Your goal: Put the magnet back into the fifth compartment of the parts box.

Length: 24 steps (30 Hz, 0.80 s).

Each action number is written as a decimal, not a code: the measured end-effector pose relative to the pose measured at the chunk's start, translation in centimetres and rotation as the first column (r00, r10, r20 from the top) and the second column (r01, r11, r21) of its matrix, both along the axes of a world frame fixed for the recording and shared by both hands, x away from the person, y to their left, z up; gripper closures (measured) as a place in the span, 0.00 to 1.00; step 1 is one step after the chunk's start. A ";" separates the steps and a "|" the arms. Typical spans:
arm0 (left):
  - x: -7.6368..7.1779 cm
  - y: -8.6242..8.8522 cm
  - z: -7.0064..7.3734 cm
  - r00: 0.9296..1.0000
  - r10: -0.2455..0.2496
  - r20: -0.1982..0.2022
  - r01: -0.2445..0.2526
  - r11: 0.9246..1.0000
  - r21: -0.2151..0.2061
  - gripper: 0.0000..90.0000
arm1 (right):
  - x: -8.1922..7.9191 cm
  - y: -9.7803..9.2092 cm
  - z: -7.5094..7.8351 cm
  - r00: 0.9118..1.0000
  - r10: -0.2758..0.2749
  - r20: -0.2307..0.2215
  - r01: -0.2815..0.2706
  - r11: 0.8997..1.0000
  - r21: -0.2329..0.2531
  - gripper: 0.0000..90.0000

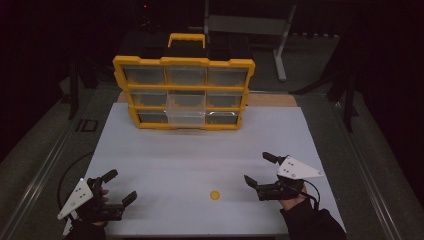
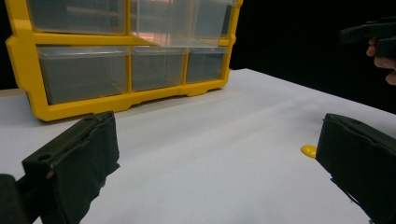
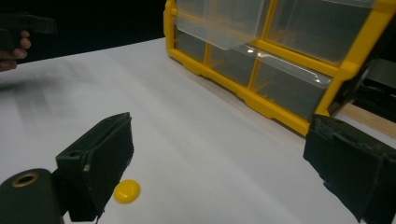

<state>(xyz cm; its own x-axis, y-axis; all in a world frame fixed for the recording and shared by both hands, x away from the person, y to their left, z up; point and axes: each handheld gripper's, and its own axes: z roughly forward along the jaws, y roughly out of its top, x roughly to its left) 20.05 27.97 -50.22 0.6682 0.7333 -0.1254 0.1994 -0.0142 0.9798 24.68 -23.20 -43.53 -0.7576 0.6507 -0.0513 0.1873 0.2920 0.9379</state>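
Black jaws on my left gripper (image 1: 121,184) and right gripper (image 1: 255,169) stand wide apart, holding nothing, low at the near corners of the matte white table (image 1: 200,145). Between them lies a small yellow disc (image 1: 215,195). At the far edge stands a yellow-framed organizer (image 1: 184,92), clear plastic drawers, one protruding.

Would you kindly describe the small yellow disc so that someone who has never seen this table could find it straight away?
Start at the yellow drawer organiser standing at the far end of the white table, then come towards the person's edge. The small yellow disc lies flat there, between the left tongs and the right tongs, nearer the right. It is the one loose item on the white surface.
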 end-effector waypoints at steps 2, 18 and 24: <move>0.0 0.0 0.0 1.000 -0.001 0.001 0.001 1.000 0.000 0.00 | 0.1 0.4 0.1 1.000 0.011 -0.002 -0.011 1.000 -0.001 0.09; 0.0 0.0 0.0 1.000 -0.003 0.000 0.003 1.000 0.001 0.00 | 0.6 3.7 0.2 0.996 0.085 -0.021 -0.085 0.996 -0.031 0.09; 0.0 -0.1 0.0 1.000 -0.005 -0.001 0.005 1.000 0.000 0.00 | 0.9 4.9 0.0 0.993 0.112 -0.033 -0.113 0.993 -0.031 0.09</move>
<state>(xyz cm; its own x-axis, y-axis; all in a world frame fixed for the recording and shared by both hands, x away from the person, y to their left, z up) 20.06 27.91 -50.25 0.6718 0.7300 -0.1260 0.2002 -0.0152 0.9796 25.54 -18.33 -43.54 -0.8277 0.5592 -0.0462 0.1804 0.3431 0.9218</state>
